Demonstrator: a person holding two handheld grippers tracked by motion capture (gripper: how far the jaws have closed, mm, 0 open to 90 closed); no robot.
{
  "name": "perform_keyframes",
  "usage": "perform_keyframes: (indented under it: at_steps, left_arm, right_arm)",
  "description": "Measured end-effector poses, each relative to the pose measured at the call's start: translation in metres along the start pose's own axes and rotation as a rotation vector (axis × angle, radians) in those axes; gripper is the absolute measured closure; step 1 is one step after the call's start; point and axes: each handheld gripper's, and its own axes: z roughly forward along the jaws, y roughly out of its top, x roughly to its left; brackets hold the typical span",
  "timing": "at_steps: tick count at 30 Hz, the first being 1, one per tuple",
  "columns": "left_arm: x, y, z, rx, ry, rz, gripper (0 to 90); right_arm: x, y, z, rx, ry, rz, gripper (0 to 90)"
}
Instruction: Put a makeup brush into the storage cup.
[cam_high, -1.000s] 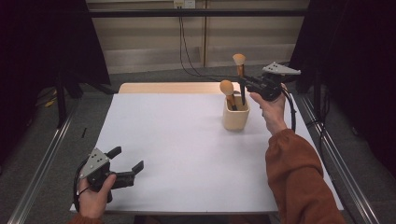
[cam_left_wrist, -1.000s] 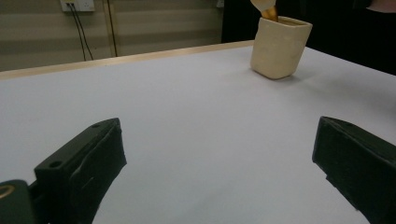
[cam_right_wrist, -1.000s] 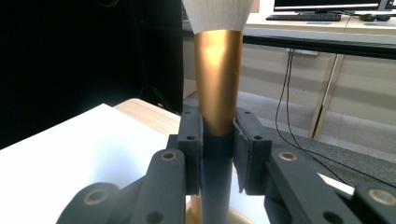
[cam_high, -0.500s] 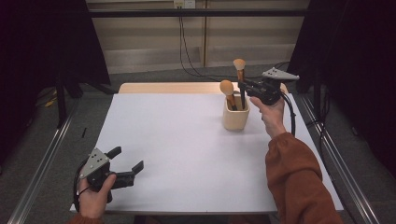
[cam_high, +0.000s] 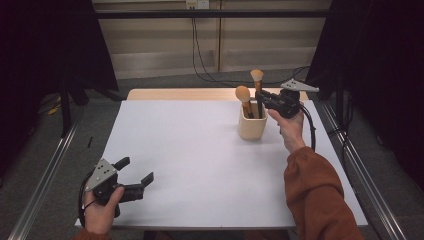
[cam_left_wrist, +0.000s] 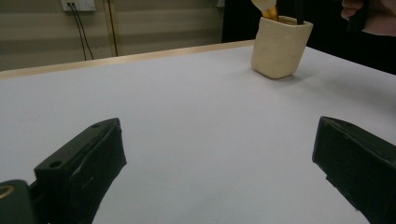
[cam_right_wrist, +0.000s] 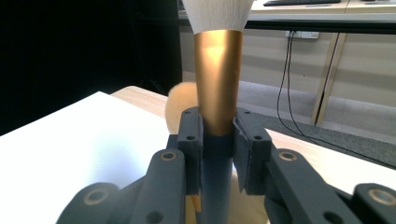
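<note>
Fingers (cam_right_wrist: 247, 140) clamped on makeup brush (cam_right_wrist: 218, 70), above cup (cam_high: 252, 127)

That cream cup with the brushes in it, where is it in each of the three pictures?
High view: the cup stands right of centre on the table, beside the right gripper.
Left gripper view: top right, far across the table.
Right gripper view: low centre, mostly hidden behind the jaws; a cream sliver shows.
Shared landmark: the gold-handled brush that the right gripper holds above the cup; its stem also shows in the left gripper view.
</note>
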Motion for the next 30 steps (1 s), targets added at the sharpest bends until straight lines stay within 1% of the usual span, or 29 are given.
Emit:
perform_keyframes:
  at_steps: [7,21,27,30]
  left_arm:
    - [0.000,0.000,0.000,-0.001,-0.001,0.001,2.2]
    - [0.000,0.000,0.000,0.001,0.000,0.000,2.2]
    - [0.000,0.000,0.000,0.001,0.000,0.000,2.2]
    - [0.000,0.000,0.000,0.002,-0.001,0.001,2.2]
  right_arm:
    - [0.000,-0.008,0.000,0.004,0.000,0.012,75.2]
    - [-0.001,-0.022,-0.002,0.014,-0.008,0.018,75.1]
    - [0.000,-0.025,-0.003,0.025,-0.012,0.008,75.1]
    - [0.001,-0.027,-0.005,0.031,-0.015,0.010,75.1]
